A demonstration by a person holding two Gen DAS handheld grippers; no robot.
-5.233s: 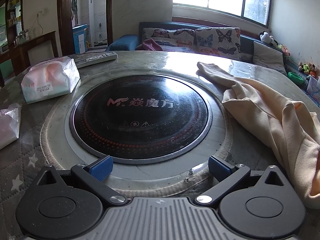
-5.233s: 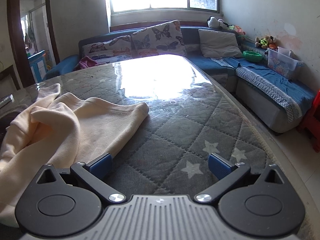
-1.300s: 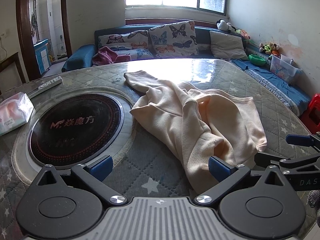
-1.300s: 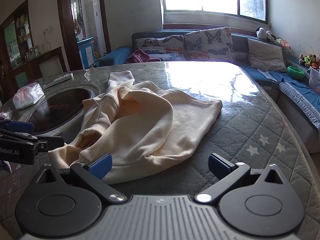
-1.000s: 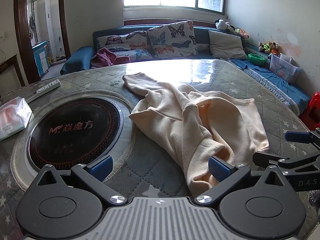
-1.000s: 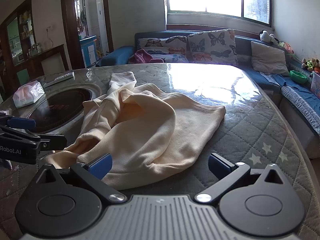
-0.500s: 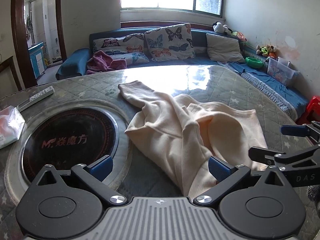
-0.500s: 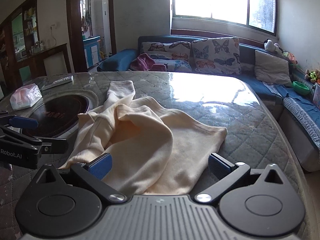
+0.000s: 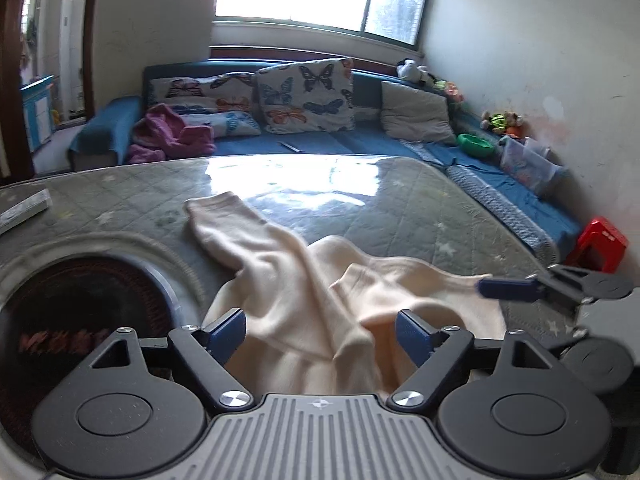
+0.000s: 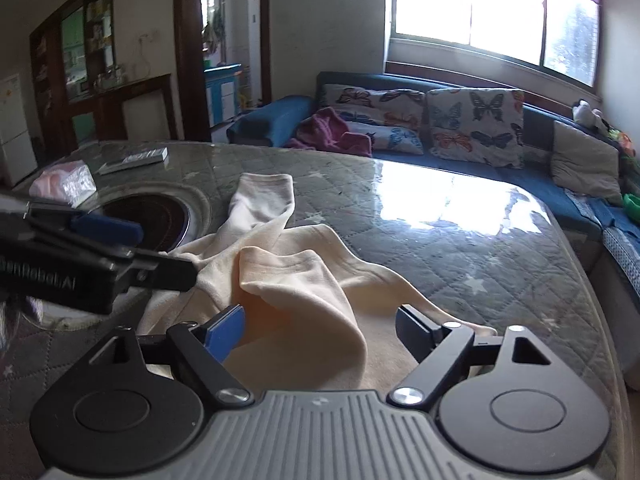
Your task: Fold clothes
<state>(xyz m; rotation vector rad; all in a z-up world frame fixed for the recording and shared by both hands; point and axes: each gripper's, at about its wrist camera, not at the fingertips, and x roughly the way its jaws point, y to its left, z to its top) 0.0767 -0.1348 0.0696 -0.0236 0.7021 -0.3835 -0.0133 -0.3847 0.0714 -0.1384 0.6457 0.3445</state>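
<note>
Your cream garment [image 9: 304, 296] lies crumpled on the quilted bench [image 9: 400, 208], its long axis running from both tools away toward the sofa, one sleeve cuff [image 10: 262, 190] pointing farthest out. The induction hob [image 9: 80, 304] sits just left of it; its red lettering is blurred. Your left tool [image 9: 322, 330] and right tool [image 10: 320, 330] both gape wide, released, over the near folds.

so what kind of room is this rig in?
Looks like a home living and dining room. A blue corner sofa with butterfly cushions runs under the window, and the cream garment lies on a round quilt-covered table with a built-in hotplate.
</note>
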